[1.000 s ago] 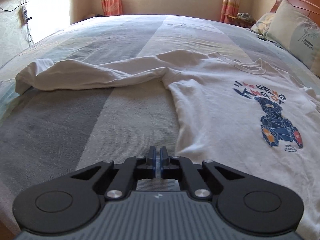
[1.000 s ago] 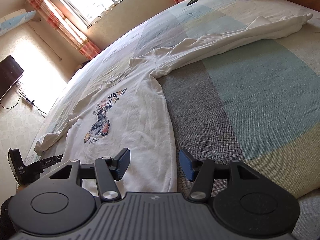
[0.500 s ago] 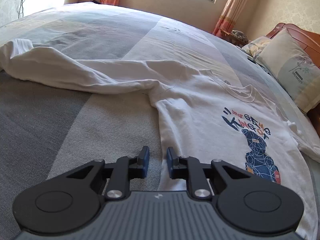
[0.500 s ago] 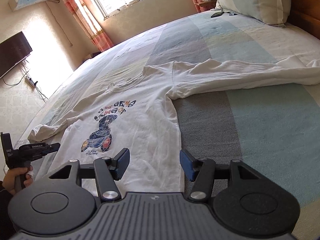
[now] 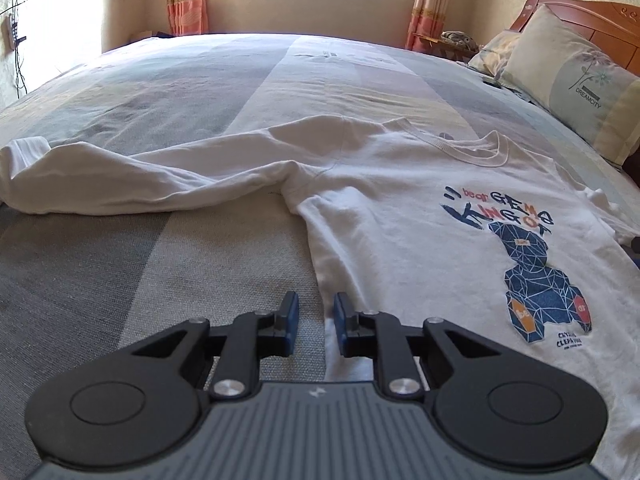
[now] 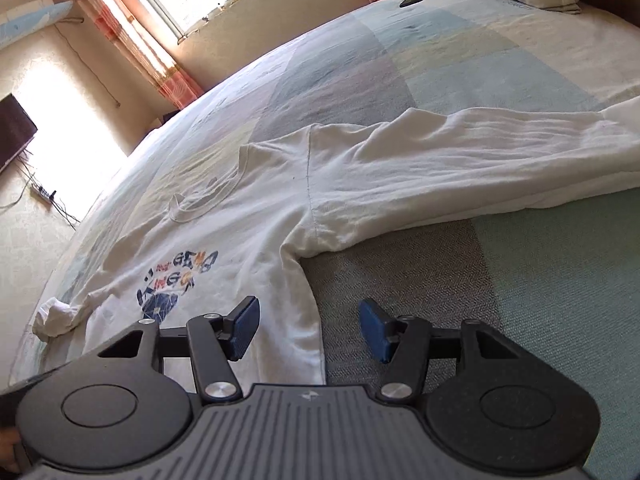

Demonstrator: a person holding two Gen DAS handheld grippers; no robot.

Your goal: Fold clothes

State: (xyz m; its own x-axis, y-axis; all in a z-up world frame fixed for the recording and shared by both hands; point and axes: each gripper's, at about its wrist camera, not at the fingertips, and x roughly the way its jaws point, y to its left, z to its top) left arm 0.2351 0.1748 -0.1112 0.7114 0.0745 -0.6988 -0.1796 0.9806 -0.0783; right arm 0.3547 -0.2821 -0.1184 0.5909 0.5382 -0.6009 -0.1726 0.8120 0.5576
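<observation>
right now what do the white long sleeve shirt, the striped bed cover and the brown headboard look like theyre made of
White long-sleeve shirt with a blue bear print: looks like soft cotton knit, matte, going by its fine wrinkles and ribbed collar. Striped grey, beige and pale blue bed cover: a coarse woven fabric, matte, with a visible grainy texture. Reddish-brown headboard: probably varnished wood, given the carved detail and slight sheen.

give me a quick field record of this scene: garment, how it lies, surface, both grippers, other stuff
garment: white long-sleeved shirt with a blue bear print
lay: flat, print side up, unfolded, both sleeves spread out to the sides
surface: bed with a striped cover
left gripper: slightly open, empty, at the shirt's side edge
right gripper: open, empty, at the other side edge
other: pillow by the headboard, window with curtains
</observation>
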